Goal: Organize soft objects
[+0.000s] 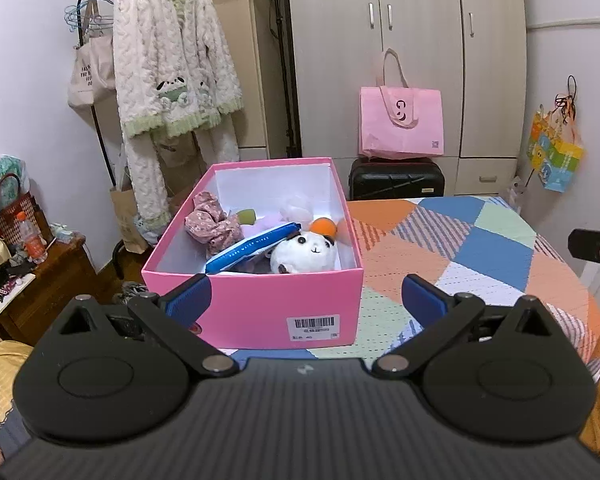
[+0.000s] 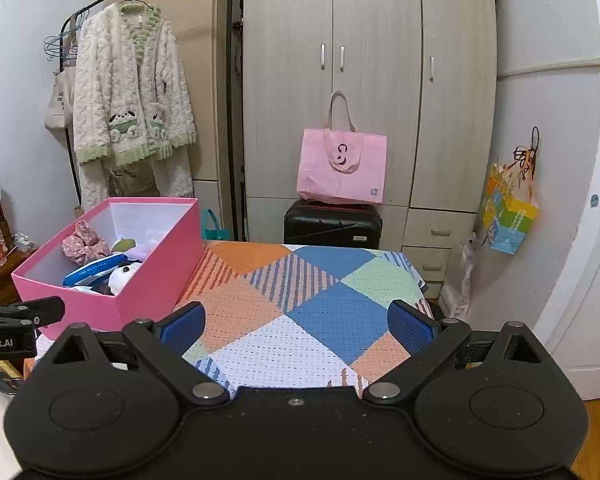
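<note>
Left gripper (image 1: 306, 300) hovering low before pink box (image 1: 256, 304), fingers spread wide, gripping nothing. Right gripper (image 2: 296, 326) likewise spread, empty, hanging over bare patchwork tablecloth (image 2: 320, 308).

Box sitting open at table's left side, holding all soft items: panda plush (image 1: 304, 254) lying at near right, blue wipes pack (image 1: 252, 250) leaning against it, pink floral cloth (image 1: 212, 222) bunched at far left, orange ball (image 1: 325, 227) resting behind panda.
</note>
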The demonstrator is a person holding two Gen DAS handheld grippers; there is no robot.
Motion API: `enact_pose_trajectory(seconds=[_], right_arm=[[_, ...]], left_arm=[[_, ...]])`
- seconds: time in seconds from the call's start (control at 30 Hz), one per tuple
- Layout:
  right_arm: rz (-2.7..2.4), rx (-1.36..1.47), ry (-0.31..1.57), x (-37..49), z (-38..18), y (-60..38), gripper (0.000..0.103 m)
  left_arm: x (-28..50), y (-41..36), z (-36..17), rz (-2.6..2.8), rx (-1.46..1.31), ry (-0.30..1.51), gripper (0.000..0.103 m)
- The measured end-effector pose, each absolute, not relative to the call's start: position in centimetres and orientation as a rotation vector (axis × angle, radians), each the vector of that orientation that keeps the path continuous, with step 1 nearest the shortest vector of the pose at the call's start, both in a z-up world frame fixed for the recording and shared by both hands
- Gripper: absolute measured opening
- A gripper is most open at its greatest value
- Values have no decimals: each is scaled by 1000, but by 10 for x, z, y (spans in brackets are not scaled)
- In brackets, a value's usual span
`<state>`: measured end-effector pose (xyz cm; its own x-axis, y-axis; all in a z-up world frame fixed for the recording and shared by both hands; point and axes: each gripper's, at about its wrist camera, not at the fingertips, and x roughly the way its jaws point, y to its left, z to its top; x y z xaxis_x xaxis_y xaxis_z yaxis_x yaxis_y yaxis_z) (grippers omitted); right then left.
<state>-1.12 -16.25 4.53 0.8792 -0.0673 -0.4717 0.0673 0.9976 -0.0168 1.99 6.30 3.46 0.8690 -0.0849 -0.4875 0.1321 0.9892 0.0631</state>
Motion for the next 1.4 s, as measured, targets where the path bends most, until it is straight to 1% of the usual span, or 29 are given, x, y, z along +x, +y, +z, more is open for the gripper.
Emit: enact_pose_trajectory(seconds=[0.57, 1.1, 1.4], right_arm=[[-98, -21, 471, -17, 42, -162, 100], [-142, -25, 438, -21, 37, -166, 100], [-140, -26, 424, -25, 36, -163, 100]], left_arm=[[17, 60, 32, -92, 86, 476, 103], [9, 57, 29, -82, 89, 391, 103], [8, 54, 29, -87, 93, 395, 103]])
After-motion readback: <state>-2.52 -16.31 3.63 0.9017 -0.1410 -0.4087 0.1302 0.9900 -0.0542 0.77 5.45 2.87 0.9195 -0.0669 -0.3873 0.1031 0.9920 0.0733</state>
